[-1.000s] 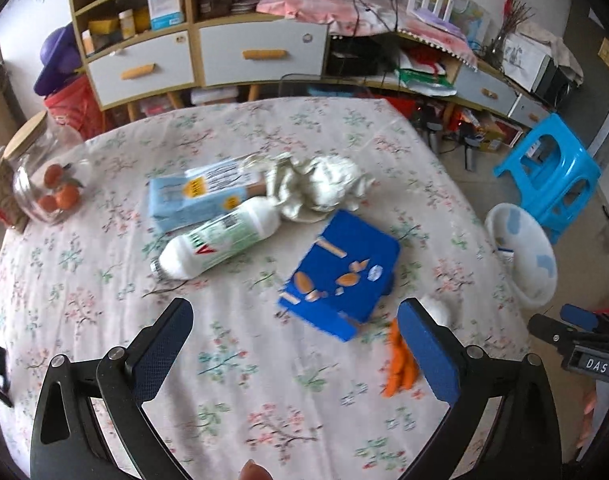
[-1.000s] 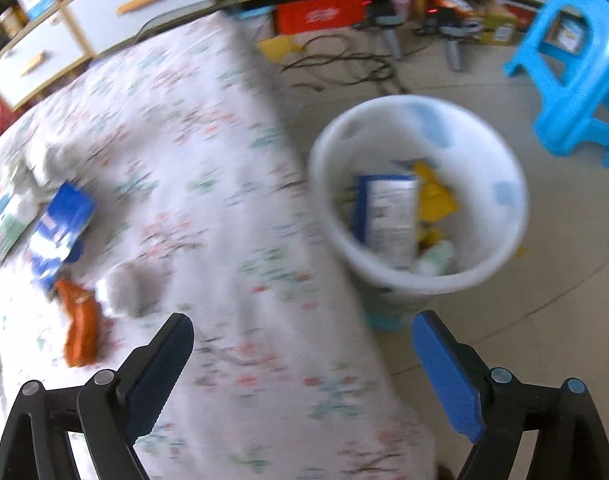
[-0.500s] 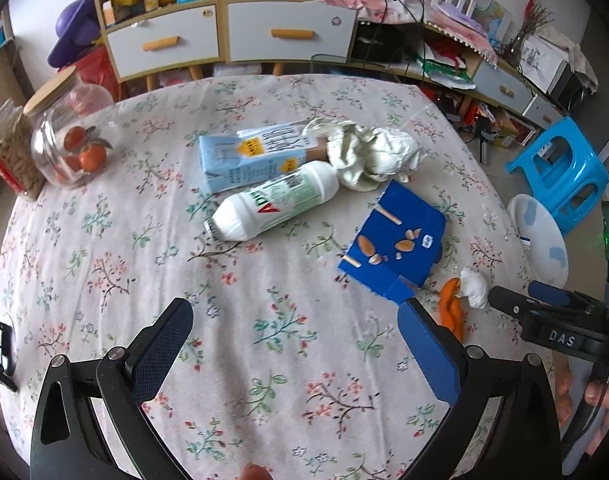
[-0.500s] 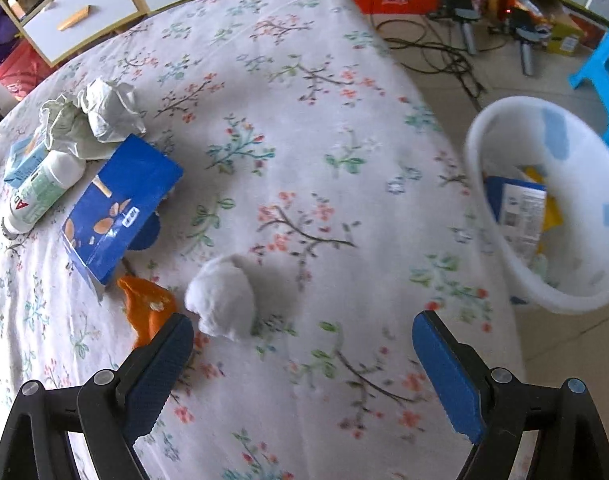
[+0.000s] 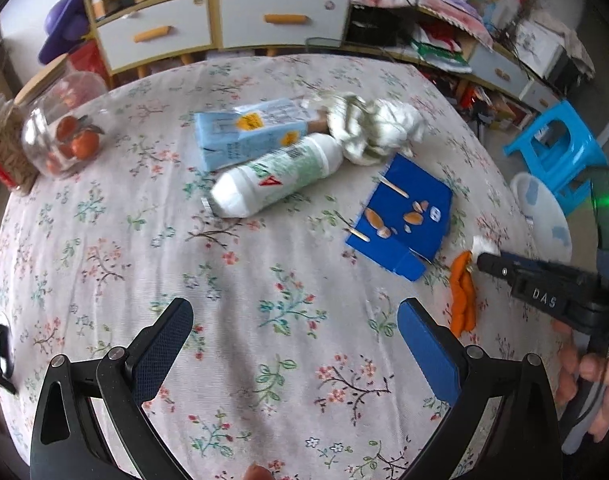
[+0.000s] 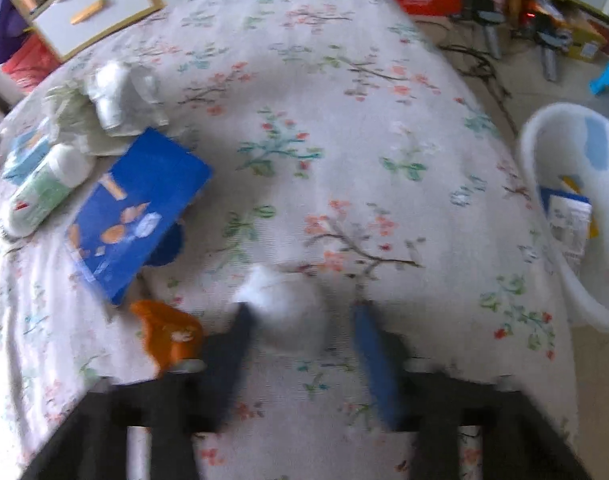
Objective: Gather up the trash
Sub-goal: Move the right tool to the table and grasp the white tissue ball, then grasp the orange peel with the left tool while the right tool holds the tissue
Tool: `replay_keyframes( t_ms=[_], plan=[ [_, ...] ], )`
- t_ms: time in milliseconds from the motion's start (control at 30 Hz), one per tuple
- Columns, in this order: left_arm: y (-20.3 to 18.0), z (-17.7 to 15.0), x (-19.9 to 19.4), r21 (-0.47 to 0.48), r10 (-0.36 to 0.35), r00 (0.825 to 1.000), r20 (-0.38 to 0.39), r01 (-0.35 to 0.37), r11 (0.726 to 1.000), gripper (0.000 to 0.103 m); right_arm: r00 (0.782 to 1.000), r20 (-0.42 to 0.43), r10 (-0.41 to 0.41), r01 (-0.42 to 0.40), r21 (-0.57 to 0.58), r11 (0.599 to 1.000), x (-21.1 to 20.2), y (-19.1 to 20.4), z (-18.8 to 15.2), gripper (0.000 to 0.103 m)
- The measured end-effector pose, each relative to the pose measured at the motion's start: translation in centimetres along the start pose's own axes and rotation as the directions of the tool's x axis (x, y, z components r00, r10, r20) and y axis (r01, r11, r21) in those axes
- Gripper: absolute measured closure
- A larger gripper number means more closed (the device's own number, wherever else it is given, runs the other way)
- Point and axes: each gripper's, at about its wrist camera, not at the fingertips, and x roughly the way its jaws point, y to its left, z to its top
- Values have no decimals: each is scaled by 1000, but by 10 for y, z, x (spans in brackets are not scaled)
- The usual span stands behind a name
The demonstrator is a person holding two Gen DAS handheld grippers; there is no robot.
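On the flowered table, a small white paper wad (image 6: 284, 308) lies between the fingers of my right gripper (image 6: 302, 312), whose jaws are closing. The dark finger touches the wad and a narrow gap remains at the blue finger. An orange scrap (image 6: 168, 332) lies just to the left, then a flat blue box (image 6: 136, 208). In the left wrist view my right gripper (image 5: 482, 258) tips down onto the wad (image 5: 484, 245). My left gripper (image 5: 294, 312) hangs open and empty over bare cloth. A white bottle (image 5: 276, 180), a light blue carton (image 5: 248, 132) and crumpled paper (image 5: 376, 124) lie farther back.
A white bin (image 6: 564, 200) holding a few packets stands on the floor off the table's right edge, beside a blue stool (image 5: 556, 144). A glass jar of oranges (image 5: 64, 128) stands at the far left. Drawers and shelves (image 5: 224, 20) line the back wall.
My right gripper swung from above the bin to the table, came down over the white wad and narrowed its jaws around it. My left gripper drifted a little, still open.
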Motion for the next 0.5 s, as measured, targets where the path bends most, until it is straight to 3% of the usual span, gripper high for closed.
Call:
replay_keyframes(
  t_ms=[500],
  plan=[
    [-70, -7, 27, 103, -77, 995, -57, 83, 991, 3, 999, 18, -32, 32, 17, 999, -42, -34, -14, 75]
  ],
)
